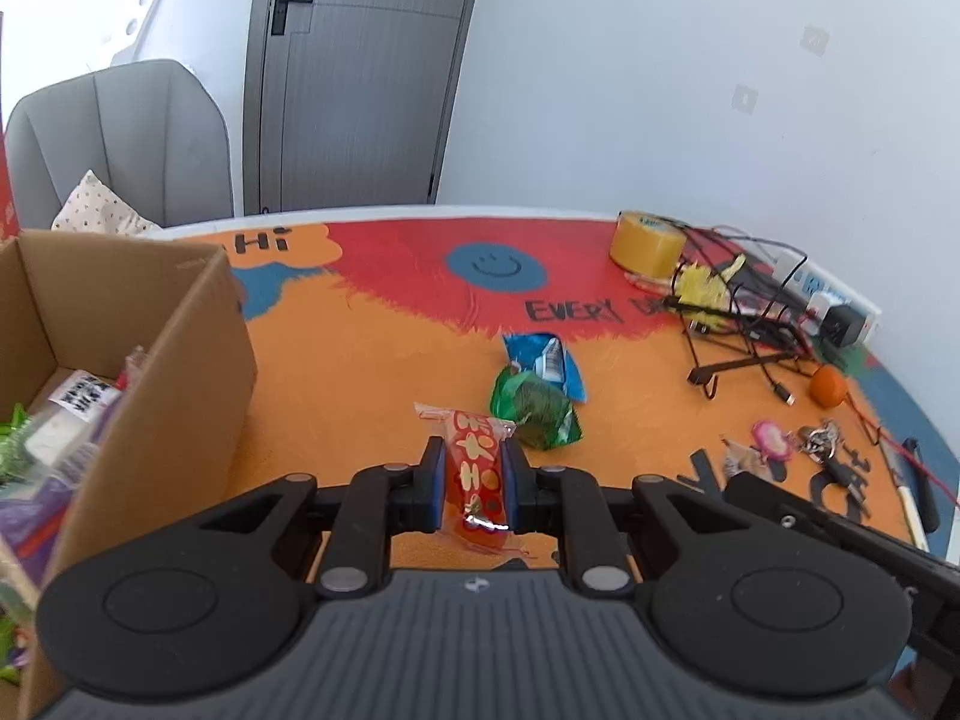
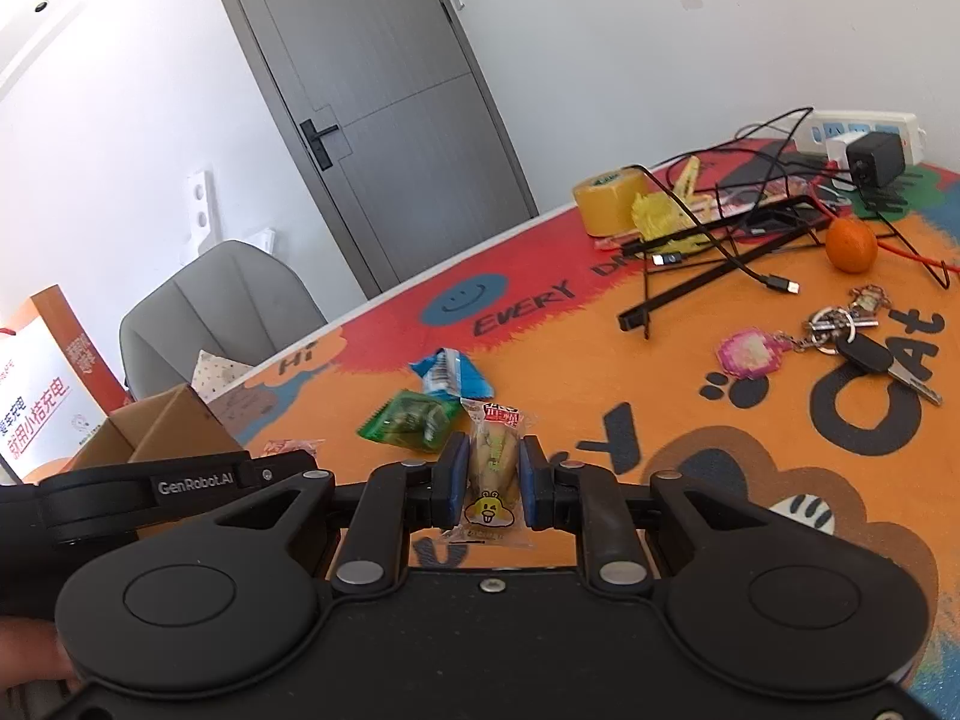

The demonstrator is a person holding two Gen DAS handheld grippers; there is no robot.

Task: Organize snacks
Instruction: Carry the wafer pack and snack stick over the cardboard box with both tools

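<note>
Your left gripper (image 1: 474, 483) is clamped mid-body on the red snack packet (image 1: 477, 474), your right gripper (image 2: 493, 476) likewise on the yellow one (image 2: 492, 468); both look light, crinkly, slippery; cardboard box (image 1: 198, 330) at nine o'clock

The right gripper (image 2: 492, 468) clamps a clear snack packet (image 2: 491, 468) between its blue pads. Just beyond it on the mat (image 2: 600, 360) lie a green packet (image 2: 411, 418) and a blue one (image 2: 450, 377).

left wrist: low, near table (image 1: 372, 360), facing door (image 1: 360, 72) | right wrist: same | shared: snack packets (image 2: 432, 402)
</note>
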